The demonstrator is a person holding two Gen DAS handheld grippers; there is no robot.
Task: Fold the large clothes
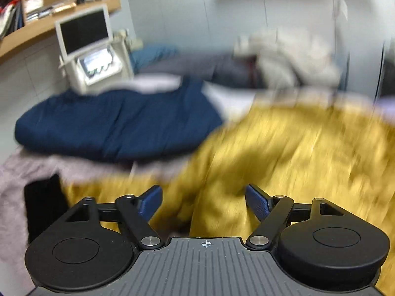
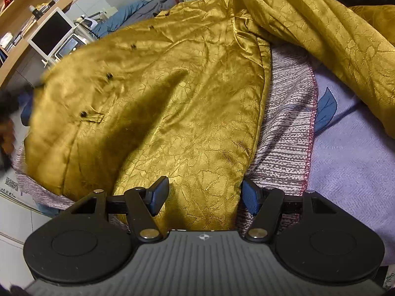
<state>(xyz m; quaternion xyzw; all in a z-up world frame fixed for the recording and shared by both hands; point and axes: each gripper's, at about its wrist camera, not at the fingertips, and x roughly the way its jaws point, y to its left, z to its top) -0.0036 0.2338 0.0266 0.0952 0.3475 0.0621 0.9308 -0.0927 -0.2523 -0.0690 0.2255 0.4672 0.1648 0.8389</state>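
One gold jacket [image 2: 177, 93] lies spread on the bed [image 2: 358, 148], over one striped cloth [image 2: 286, 123]; I count four dark buttons down its front. My right gripper [image 2: 205, 198] is spread wide above its hem. My left gripper [image 1: 203, 201] hangs released, grasping nothing, near one folded navy garment [image 1: 118, 125].

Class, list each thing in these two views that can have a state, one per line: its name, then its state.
Left tongs: open, holding nothing, above the gold fabric.
Right tongs: open, the jacket's hem edge between the fingers, not pinched.
Gold jacket: spread flat, buttoned, creased, not folded.
Jacket sleeve: stretched out to the side, not folded in.
Navy garment: folded in a pile.
Monitor: screen dark.
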